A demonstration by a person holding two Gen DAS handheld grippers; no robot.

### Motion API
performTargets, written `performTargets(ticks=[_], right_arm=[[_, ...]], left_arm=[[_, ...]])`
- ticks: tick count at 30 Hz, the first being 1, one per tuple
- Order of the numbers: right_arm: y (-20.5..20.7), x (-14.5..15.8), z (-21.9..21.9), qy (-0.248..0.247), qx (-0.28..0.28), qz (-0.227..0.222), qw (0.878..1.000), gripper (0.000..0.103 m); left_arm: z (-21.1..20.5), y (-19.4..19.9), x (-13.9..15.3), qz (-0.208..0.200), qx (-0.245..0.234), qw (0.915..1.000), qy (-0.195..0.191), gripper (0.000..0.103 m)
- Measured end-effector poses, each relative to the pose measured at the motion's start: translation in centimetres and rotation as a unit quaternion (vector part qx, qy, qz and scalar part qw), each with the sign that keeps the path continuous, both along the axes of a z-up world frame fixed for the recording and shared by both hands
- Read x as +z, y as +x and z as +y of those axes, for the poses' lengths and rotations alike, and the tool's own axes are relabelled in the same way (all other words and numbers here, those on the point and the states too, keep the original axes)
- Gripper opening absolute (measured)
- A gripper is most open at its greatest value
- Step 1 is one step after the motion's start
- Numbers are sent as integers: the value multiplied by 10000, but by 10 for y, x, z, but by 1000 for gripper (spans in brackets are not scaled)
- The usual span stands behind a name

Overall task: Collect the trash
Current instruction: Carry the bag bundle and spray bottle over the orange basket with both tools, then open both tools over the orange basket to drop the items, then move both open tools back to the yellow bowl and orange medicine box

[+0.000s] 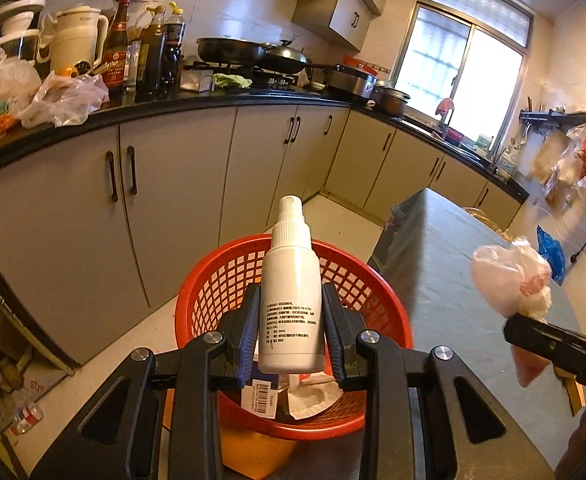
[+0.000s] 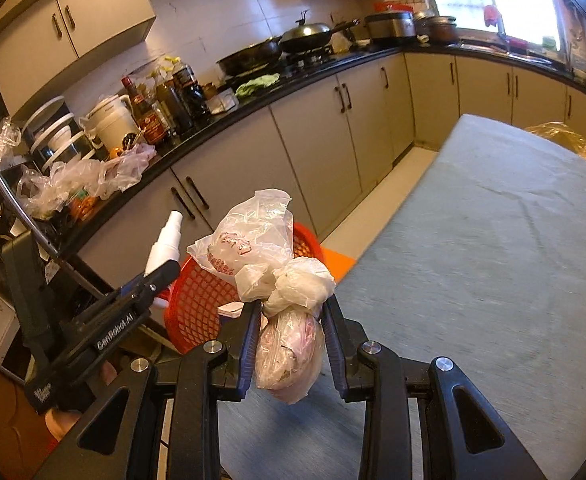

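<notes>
— Why is the spray bottle (image 1: 291, 292) held up over the red basket (image 1: 221, 276)?

— My guess is that it is trash and the basket is the bin: paper and a barcoded scrap already lie inside. The left tongs (image 1: 291, 332) carry the bottle upright just above the rim, so letting go would probably drop it in.

— How wide are those tongs?

— Narrow, both pads pressed against the bottle's sides.

— And the other pair?

— The right tongs (image 2: 291, 338) are also narrow, clamped on a knotted plastic bag (image 2: 277, 280) that bulges above and below the pads. The bag hangs over the table (image 2: 493, 260) edge, near the basket but not yet above it.
</notes>
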State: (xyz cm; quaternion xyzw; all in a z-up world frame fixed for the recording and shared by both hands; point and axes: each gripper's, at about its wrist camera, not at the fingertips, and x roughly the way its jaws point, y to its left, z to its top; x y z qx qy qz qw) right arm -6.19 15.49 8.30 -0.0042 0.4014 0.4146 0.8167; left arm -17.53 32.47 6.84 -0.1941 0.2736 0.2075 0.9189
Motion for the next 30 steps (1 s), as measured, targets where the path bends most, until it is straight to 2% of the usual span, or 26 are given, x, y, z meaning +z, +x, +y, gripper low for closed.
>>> performTargets(ticks=[11, 20, 21, 24, 30], right_arm=[[25, -24, 49, -114, 176, 460, 9987, 34], [39, -39, 71, -200, 165, 626, 9977, 36], [40, -40, 72, -196, 156, 636, 9977, 40], [43, -43, 73, -168, 159, 674, 9975, 51], [38, -31, 54, 44, 54, 486, 9988, 51]], left_arm=[[20, 9, -16, 183, 15, 9998, -71, 29], [29, 15, -25, 287, 64, 9995, -88, 29], [29, 16, -25, 289, 75, 9995, -81, 32], [29, 14, -23, 207, 81, 9997, -96, 55], [23, 12, -16, 146, 44, 9999, 16, 55]])
